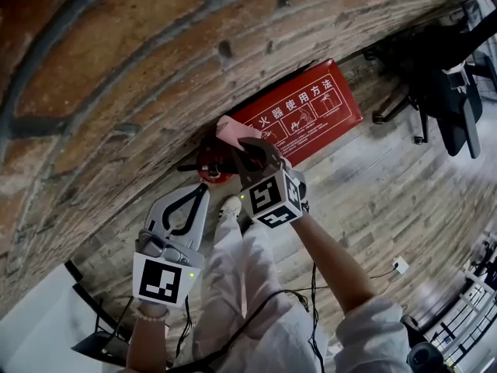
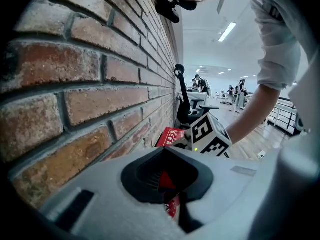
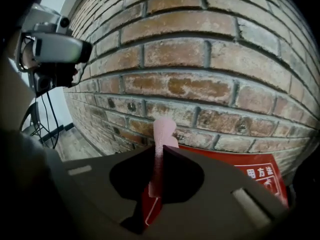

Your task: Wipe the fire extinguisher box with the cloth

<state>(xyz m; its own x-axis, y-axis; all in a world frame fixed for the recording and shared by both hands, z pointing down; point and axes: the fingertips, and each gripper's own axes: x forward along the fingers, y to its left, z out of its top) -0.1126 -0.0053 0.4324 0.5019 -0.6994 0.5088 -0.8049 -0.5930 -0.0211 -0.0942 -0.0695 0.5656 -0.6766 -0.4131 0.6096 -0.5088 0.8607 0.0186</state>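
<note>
The red fire extinguisher box [image 1: 314, 106] lies on the wooden floor [image 1: 388, 193], its long side against the foot of the brick wall [image 1: 116, 84], with white printing and pictograms on its upper face. The right claw [image 1: 242, 148] is clamped on a pink cloth [image 1: 231, 128], and a fold of the cloth sticks up out of the tips. In the right gripper view the cloth [image 3: 161, 134] runs as a thin strip between the pressed jaws, with the box [image 3: 260, 173] just beyond it. In the head view the cloth sits at the box's end nearest the person; whether it touches the box cannot be told. The left claw [image 1: 202, 189] hangs close to the wall, a little apart from the box, its jaws together with nothing between them. An office chair [image 1: 446, 84] stands beyond the box's far end.
</note>
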